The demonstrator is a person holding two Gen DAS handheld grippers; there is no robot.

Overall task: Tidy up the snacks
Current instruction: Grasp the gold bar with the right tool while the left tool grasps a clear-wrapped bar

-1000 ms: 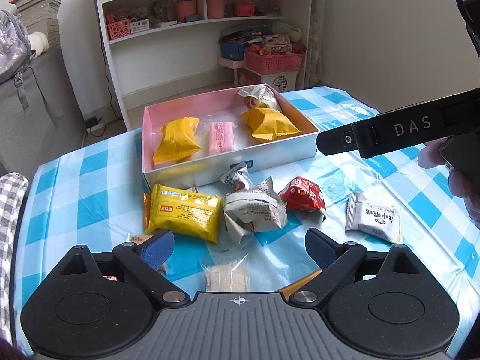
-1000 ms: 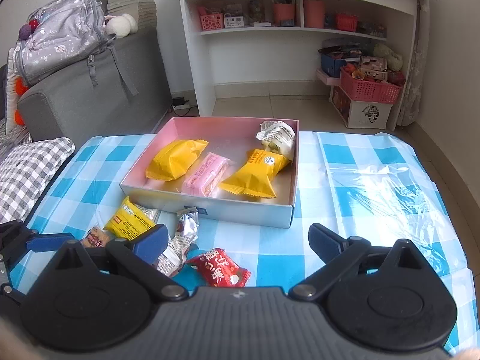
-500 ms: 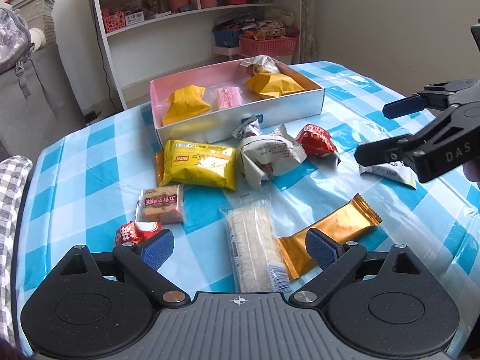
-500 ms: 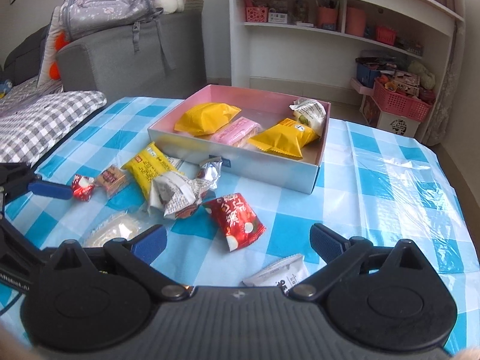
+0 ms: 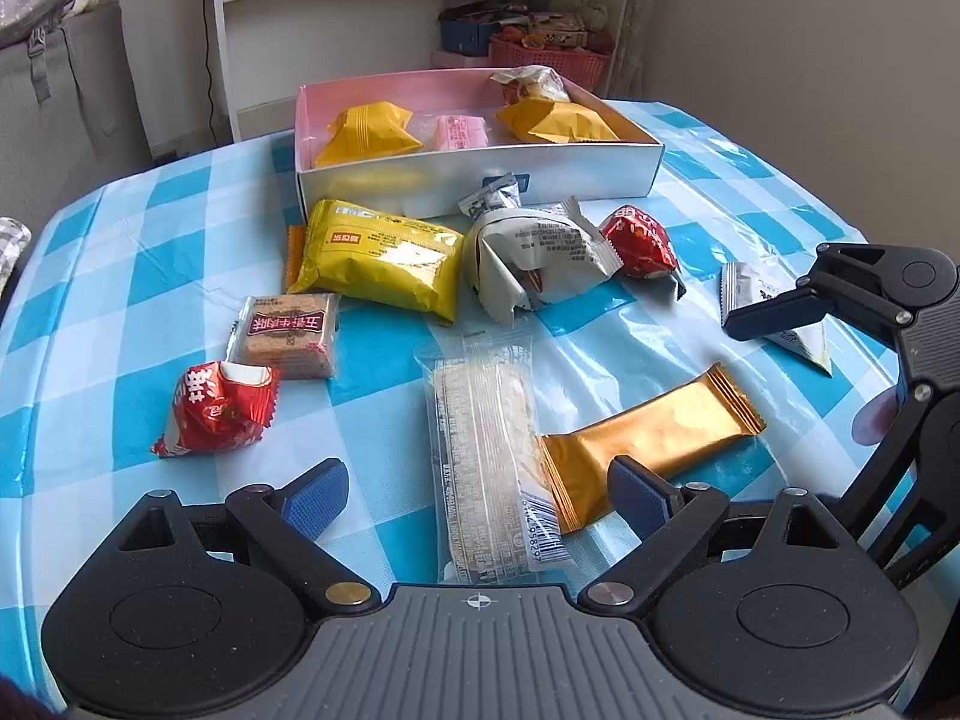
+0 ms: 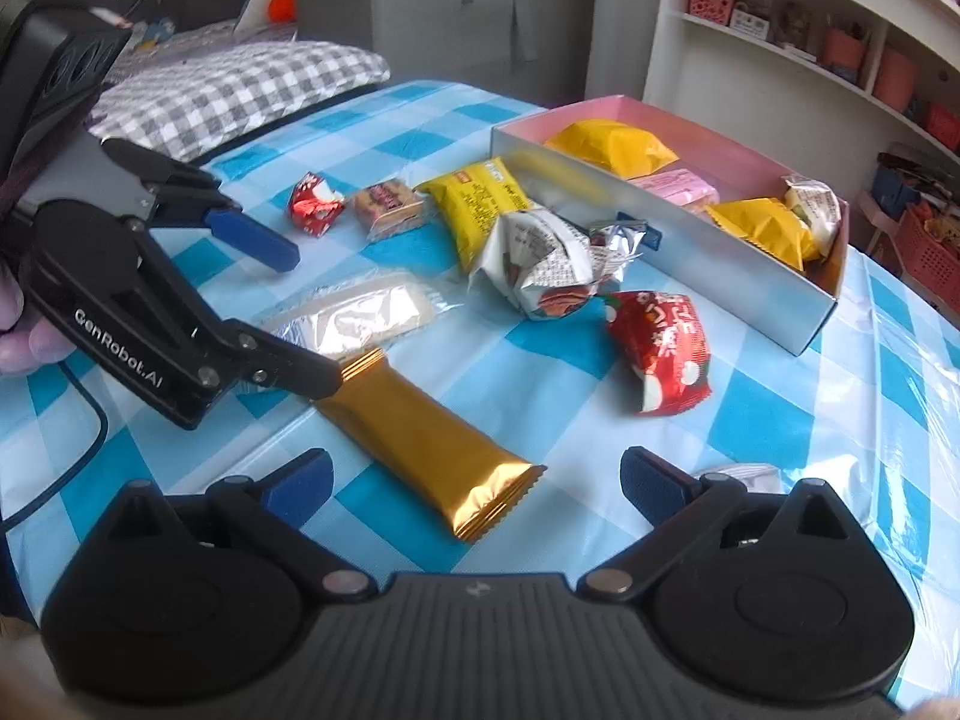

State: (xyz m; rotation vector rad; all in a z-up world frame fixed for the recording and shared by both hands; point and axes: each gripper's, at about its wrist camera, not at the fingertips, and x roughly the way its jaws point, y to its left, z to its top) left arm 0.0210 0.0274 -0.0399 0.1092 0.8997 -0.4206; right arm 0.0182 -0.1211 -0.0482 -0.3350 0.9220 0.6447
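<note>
We see a blue-and-white checked tablecloth (image 5: 120, 312), a box (image 5: 480, 174) pink inside and white outside, a gold bar wrapper (image 5: 654, 438), a yellow packet (image 5: 384, 258), red wrappers (image 5: 216, 414), and blue pads (image 5: 315, 495) on black grippers.

Both tools hang low over the surface, empty. The left hand-held gripper (image 5: 477, 495) has its blue-padded fingers (image 5: 315, 495) spread wide. The right hand-held gripper (image 6: 474, 483) is spread the same way — held off to one side, a person's fingertips (image 6: 24, 339) curled behind the left tool's body.
</note>
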